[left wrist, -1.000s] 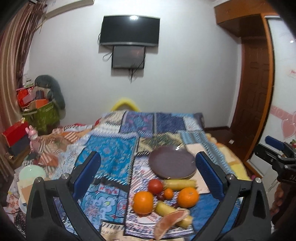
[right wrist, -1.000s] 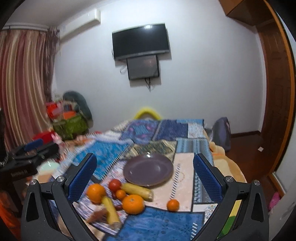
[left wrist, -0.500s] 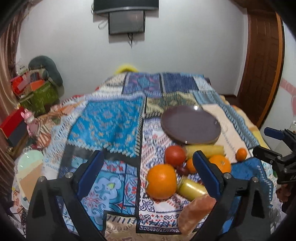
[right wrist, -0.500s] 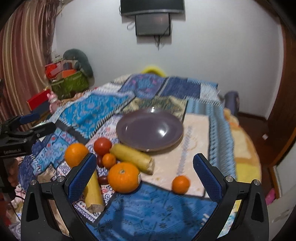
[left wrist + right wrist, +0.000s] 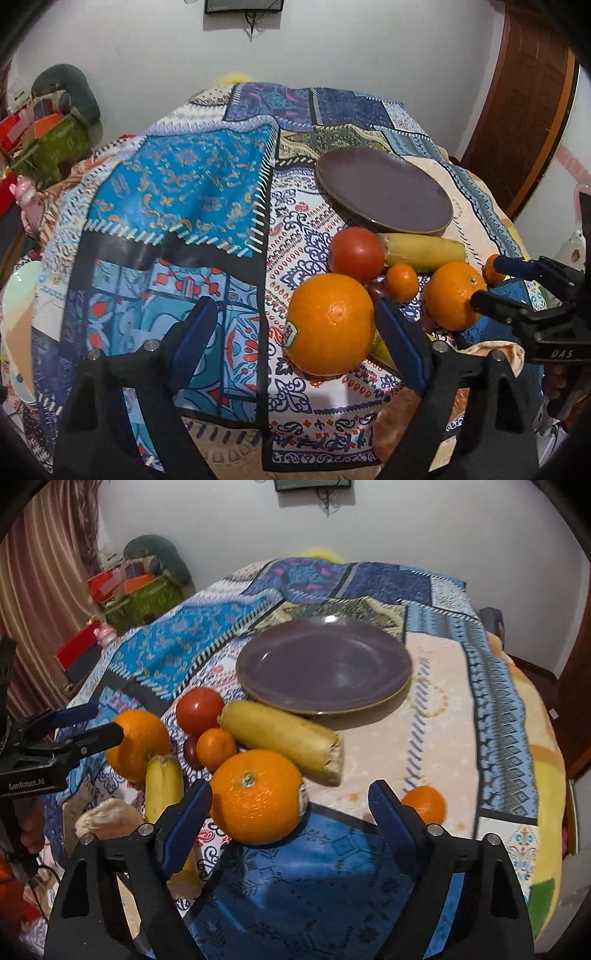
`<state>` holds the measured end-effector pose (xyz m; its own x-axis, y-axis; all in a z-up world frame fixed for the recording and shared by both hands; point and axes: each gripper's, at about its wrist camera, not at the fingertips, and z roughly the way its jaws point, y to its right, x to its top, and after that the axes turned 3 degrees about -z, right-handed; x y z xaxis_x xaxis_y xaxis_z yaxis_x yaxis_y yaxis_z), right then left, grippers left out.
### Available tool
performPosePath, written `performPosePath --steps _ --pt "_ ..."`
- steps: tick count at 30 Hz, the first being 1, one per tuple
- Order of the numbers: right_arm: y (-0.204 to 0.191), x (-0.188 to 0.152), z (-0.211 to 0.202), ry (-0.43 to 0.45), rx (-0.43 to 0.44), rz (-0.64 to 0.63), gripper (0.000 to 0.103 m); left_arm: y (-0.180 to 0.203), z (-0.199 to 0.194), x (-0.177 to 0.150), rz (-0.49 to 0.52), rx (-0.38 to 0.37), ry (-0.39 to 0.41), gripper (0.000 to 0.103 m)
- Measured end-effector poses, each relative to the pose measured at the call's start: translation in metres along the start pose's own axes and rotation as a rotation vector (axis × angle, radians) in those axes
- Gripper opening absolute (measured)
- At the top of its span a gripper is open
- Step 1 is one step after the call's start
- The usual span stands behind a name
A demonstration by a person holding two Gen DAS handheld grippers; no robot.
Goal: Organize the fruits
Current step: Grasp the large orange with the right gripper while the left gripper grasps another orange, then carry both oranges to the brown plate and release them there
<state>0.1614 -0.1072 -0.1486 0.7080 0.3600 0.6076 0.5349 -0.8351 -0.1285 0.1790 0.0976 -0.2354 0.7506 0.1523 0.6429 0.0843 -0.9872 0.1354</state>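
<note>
A purple plate [image 5: 384,188] [image 5: 325,664] lies empty on the patterned quilt [image 5: 177,184]. Before it lie a red tomato [image 5: 356,253] [image 5: 199,710], two bananas [image 5: 280,734] [image 5: 162,786], two large oranges, small mandarins [image 5: 216,747] [image 5: 424,803] and a grapefruit wedge [image 5: 107,814]. My left gripper [image 5: 295,332] is open, low over the quilt, with one large orange [image 5: 330,323] [image 5: 138,742] between its fingers. My right gripper [image 5: 290,808] is open, with the other large orange [image 5: 258,795] [image 5: 452,293] between its fingers.
The quilt covers a bed that drops away at its edges. Boxes and bags [image 5: 125,587] are stacked left of the bed by a curtain. A wooden door [image 5: 517,103] stands on the right. A wall screen hangs behind.
Both grippers have dropped and moved forward toward the fruit pile. Each large orange now lies between open fingers instead of ahead of them.
</note>
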Motion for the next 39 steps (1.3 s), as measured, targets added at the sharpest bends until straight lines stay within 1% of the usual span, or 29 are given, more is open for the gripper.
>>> performPosePath --steps 1,5,9,11,12,13,14,15,16,20,24,32,39 --pt "-0.002 -0.001 0.002 -0.005 0.004 -0.013 0.079 0.0 0.003 0.0 -0.002 -0.006 -0.006 0.088" --pt "-0.003 0.0 0.01 -0.016 0.028 -0.024 0.078 -0.001 0.014 0.001 -0.033 -0.039 -0.036 0.088" --pt "-0.005 0.0 0.017 -0.047 0.062 -0.028 0.075 0.001 0.029 -0.003 -0.05 -0.057 -0.077 0.08" --pt "-0.009 0.0 0.021 -0.055 0.067 -0.035 0.074 -0.001 0.031 -0.003 -0.068 -0.075 -0.074 0.077" --pt "-0.009 -0.001 0.022 -0.058 0.065 -0.035 0.073 -0.001 0.031 -0.002 -0.072 -0.083 -0.074 0.073" --pt "-0.009 -0.001 0.024 -0.062 0.068 -0.033 0.07 -0.002 0.03 -0.002 -0.077 -0.095 -0.073 0.068" --pt "-0.008 -0.002 0.025 -0.065 0.079 -0.027 0.068 -0.001 0.03 -0.001 -0.079 -0.105 -0.072 0.064" --pt "-0.007 -0.002 0.027 -0.071 0.094 -0.017 0.067 0.0 0.029 -0.001 -0.076 -0.116 -0.072 0.056" --pt "-0.007 -0.002 0.028 -0.073 0.102 -0.011 0.064 0.003 0.028 0.0 -0.067 -0.115 -0.074 0.056" --pt "-0.009 -0.003 0.027 -0.065 0.1 -0.007 0.063 0.012 0.026 0.001 -0.022 -0.075 -0.077 0.056" --pt "-0.008 -0.003 0.022 -0.059 0.075 -0.001 0.062 0.01 0.02 0.004 -0.029 -0.066 -0.078 0.056" --pt "0.002 0.005 -0.008 0.02 0.036 0.015 0.062 0.007 -0.014 0.02 -0.041 -0.039 0.001 0.056" --pt "0.013 0.023 -0.038 0.113 -0.002 0.02 0.062 0.015 -0.041 0.047 -0.033 -0.019 0.088 0.056"
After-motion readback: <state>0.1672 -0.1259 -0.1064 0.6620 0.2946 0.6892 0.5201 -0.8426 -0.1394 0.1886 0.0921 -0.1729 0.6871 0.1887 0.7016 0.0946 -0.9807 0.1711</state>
